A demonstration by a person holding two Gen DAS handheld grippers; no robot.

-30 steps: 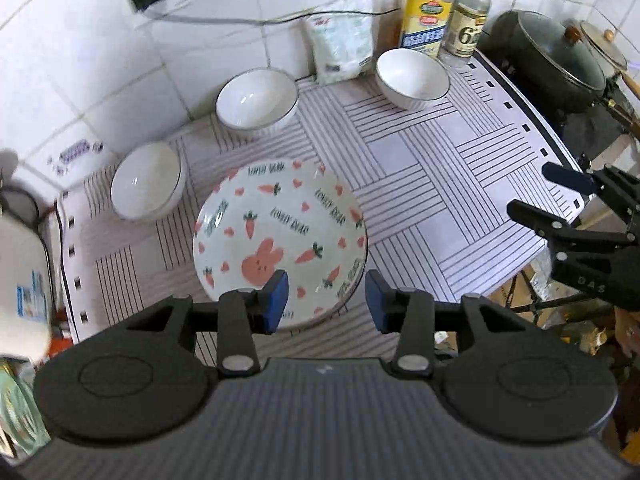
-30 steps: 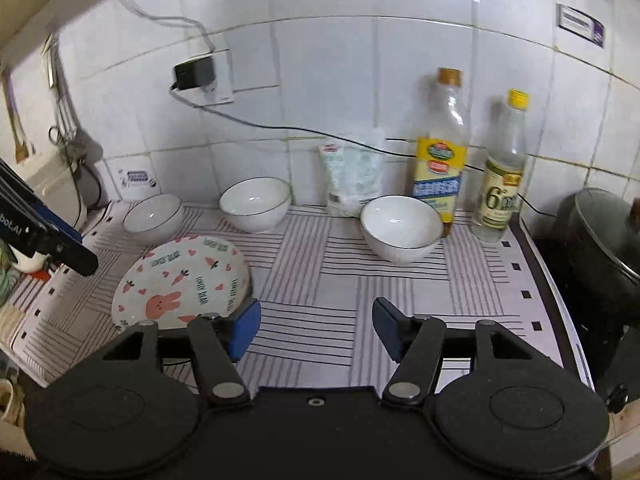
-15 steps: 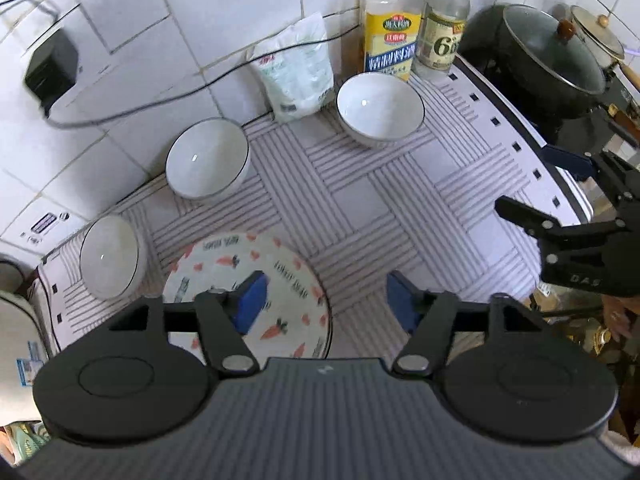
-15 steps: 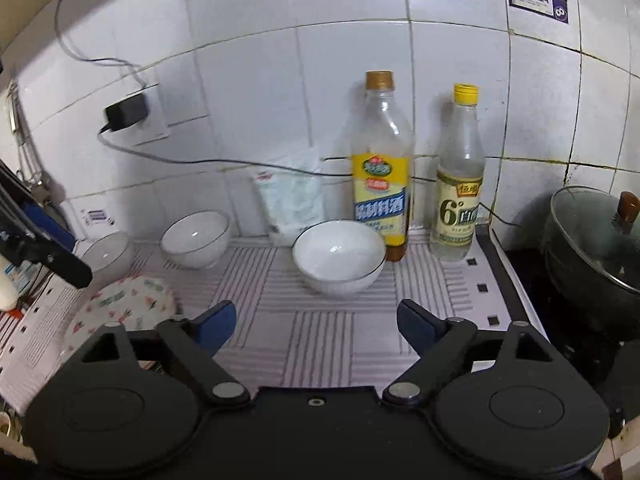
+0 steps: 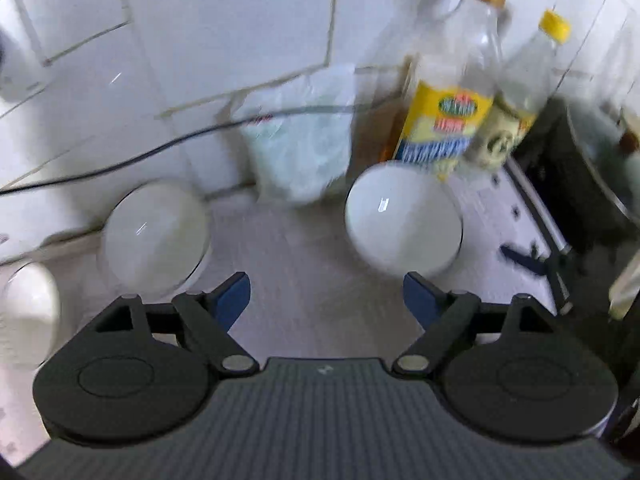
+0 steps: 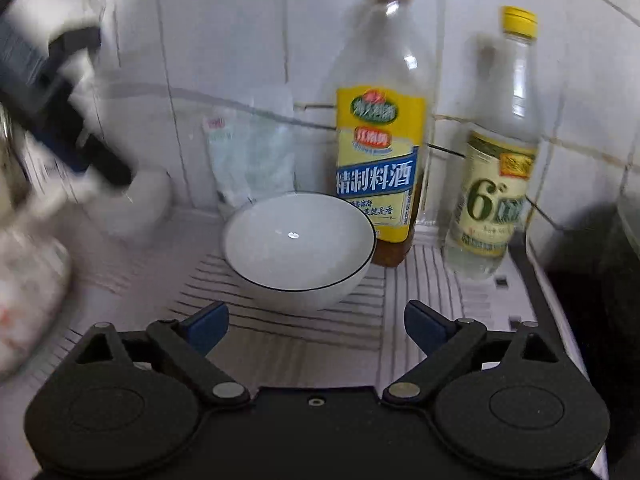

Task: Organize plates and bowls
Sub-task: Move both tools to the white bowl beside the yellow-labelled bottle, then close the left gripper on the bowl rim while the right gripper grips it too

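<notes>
Three white bowls stand on the striped mat. The right bowl (image 5: 404, 224) (image 6: 299, 248) sits just ahead of my open, empty right gripper (image 6: 316, 326), centred between its fingers. My left gripper (image 5: 326, 294) is open and empty, above the mat between the middle bowl (image 5: 154, 236) and the right bowl. The left bowl (image 5: 28, 312) is at the left edge. The carrot-patterned plate (image 6: 24, 300) shows blurred at the left of the right wrist view. The left gripper (image 6: 64, 128) also shows there, blurred, and the middle bowl (image 6: 140, 204) behind it.
Two bottles, one with a yellow label (image 6: 378, 152) and a smaller one with a yellow cap (image 6: 496, 184), stand against the tiled wall behind the right bowl. A white bag (image 6: 250, 160) leans on the wall. A dark pot (image 5: 592, 168) sits at the right. A black cable (image 5: 160, 148) runs along the wall.
Both grippers have moved forward toward the wall and opened wider. The right bowl is now close in front of the right gripper. The patterned plate has left the left wrist view.
</notes>
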